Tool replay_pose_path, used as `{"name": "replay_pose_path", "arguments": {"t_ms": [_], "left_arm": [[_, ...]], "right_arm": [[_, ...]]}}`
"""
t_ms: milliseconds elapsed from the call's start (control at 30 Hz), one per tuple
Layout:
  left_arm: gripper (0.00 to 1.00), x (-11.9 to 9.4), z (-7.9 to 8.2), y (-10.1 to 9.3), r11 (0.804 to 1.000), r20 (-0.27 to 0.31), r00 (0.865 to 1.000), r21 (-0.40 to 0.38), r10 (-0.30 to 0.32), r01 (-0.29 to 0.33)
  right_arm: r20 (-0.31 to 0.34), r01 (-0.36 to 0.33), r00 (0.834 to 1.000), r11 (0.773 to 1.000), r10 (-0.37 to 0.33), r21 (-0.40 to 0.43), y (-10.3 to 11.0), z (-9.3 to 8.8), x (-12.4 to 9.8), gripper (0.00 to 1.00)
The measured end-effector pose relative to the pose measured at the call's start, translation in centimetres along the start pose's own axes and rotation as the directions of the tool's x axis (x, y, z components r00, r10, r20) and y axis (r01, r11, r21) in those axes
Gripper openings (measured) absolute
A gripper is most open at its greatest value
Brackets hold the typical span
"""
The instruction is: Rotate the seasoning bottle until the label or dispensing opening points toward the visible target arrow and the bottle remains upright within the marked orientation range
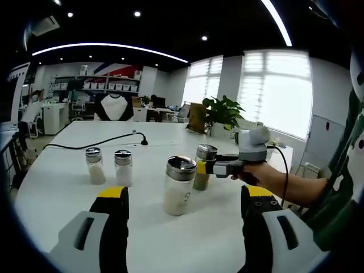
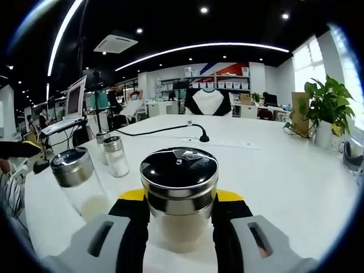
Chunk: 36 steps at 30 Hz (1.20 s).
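A right gripper (image 2: 179,219) closes its yellow-tipped black jaws on the glass body of a seasoning bottle (image 2: 179,199) standing upright on a white table (image 2: 284,176). Its long axis runs vertical between the jaws, so any turn goes about that axis. The left gripper view shows the same bottle (image 1: 203,166) clamped from the right by that gripper (image 1: 209,166), beyond and right of a nearer shaker.

The left gripper (image 1: 185,213) holds its jaws wide apart around nothing, the larger glass shaker (image 1: 178,185) of pale powder standing just ahead between them. The right gripper is plainly the one placed to do the turning.

The held bottle has a glossy black top ringed in polished steel. To the left, 2 smaller steel-capped shakers (image 1: 108,166) stand side by side; a black cable (image 1: 91,144) trails across the far tabletop. No target arrow can be made out.
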State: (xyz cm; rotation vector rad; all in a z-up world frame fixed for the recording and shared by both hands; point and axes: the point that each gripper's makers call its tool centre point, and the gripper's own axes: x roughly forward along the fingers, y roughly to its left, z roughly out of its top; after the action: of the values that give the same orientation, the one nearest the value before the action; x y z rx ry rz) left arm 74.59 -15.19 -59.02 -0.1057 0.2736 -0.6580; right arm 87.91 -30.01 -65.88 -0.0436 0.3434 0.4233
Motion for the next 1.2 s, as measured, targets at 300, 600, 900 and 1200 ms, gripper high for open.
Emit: {"name": "replay_pose_path", "arguments": {"t_ms": [300,600,900,1200], "left_arm": [[0.85,0.0,-0.1,-0.1,1.000,-0.001,1.000,0.000,-0.003,0.003],[0.86,-0.1,-0.1,0.0,1.000,-0.003,1.000,0.001,-0.001,0.001],[0.85,-0.2,-0.2,0.1,1.000,-0.004,1.000,-0.003,0.003,-0.003],[0.85,-0.2,-0.2,-0.1,1.000,-0.005,1.000,-0.003,0.000,0.000]], "right_arm": [[0.000,-0.003,1.000,1.000,0.003,-0.001,0.5,-0.5,-1.1,0.42],[0.000,-0.002,1.000,1.000,0.002,0.002,1.0,-0.8,-2.0,0.42],[-0.001,-0.008,1.000,1.000,0.008,0.002,1.6,-1.1,-3.0,0.42],[-0.002,-0.008,1.000,1.000,0.008,0.002,1.9,-1.3,-3.5,0.42]]}}
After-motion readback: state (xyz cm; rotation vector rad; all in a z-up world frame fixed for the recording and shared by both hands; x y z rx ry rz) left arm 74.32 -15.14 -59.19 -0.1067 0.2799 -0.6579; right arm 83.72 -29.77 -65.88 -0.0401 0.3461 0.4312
